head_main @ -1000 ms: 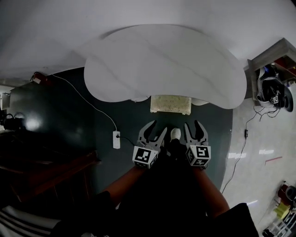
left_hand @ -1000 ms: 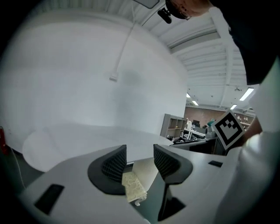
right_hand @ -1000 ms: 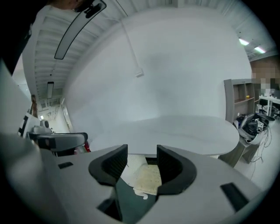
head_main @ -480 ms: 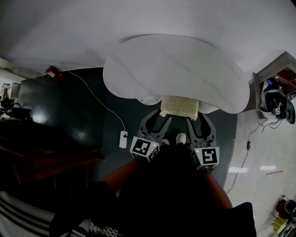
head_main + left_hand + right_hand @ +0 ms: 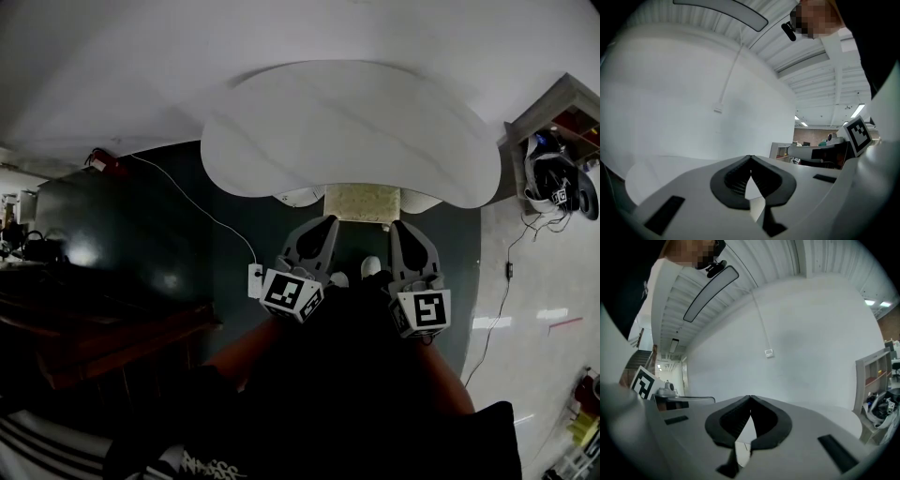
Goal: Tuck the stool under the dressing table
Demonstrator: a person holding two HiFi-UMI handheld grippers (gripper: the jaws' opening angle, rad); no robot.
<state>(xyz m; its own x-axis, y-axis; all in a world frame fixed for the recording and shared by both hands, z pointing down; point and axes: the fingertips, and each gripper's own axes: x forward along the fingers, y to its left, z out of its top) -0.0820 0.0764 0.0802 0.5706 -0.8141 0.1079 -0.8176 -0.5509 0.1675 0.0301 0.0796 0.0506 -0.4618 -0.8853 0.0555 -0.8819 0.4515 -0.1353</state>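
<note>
The white, cloud-shaped dressing table [image 5: 347,131] stands against the wall. The stool [image 5: 361,202], with a pale beige seat, sits mostly under its front edge, and only a strip of the seat shows. My left gripper [image 5: 323,227] and right gripper [image 5: 406,229] hang side by side just in front of the stool, above the floor. Both have just been closing and are now shut, with nothing between the jaws. In the left gripper view the left gripper [image 5: 750,157] faces the white wall, and so does the right gripper [image 5: 750,398] in the right gripper view.
A white power strip [image 5: 255,279] with its cable lies on the dark floor mat, left of the grippers. Dark wooden furniture [image 5: 112,342] stands at the left. A shelf with gear [image 5: 555,178] is at the right. My shoe [image 5: 371,267] shows between the grippers.
Both grippers' jaws, open in the earlier frames, are now shut and empty. Both grippers have risen and sit nearer the table's front edge in the head view.
</note>
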